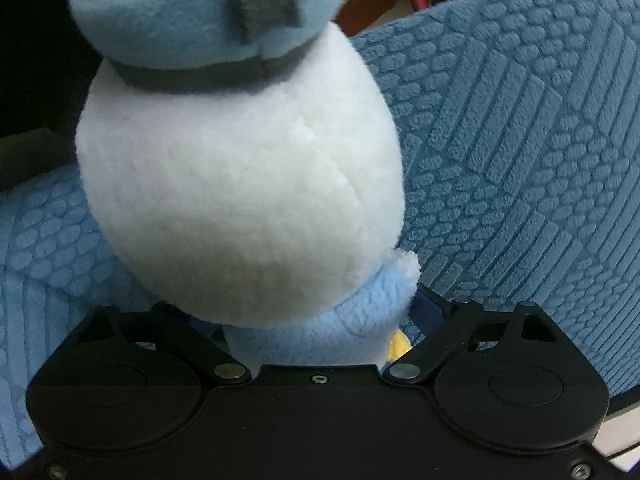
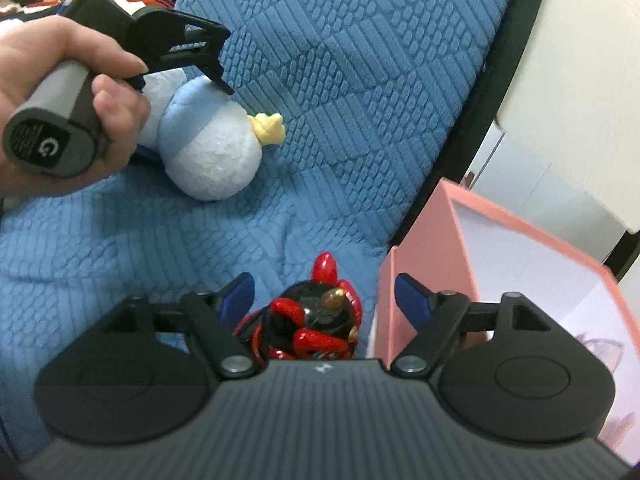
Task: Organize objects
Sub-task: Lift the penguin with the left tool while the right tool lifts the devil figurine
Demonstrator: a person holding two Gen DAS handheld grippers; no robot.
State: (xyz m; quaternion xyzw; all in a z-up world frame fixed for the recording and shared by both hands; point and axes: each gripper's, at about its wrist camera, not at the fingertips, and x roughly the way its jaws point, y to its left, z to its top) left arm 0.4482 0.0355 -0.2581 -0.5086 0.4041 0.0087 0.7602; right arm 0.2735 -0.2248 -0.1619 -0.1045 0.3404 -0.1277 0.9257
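The left claw (image 1: 320, 320) pinches a blue-and-white plush penguin (image 1: 240, 184) at its lower body, its blue pads almost buried under the fur. In the right wrist view the same plush penguin (image 2: 208, 140) lies on its side on a blue textured blanket (image 2: 360, 80), yellow feet pointing right, with the person's left hand (image 2: 60, 92) gripping the handle above it. The right claw (image 2: 325, 294) is spread wide, its blue pads (image 2: 240, 292) on either side of a red-and-black figurine (image 2: 312, 320) that stands between them, touching neither. A pink box (image 2: 424, 256) stands open just right of the figurine, at the blanket's edge.
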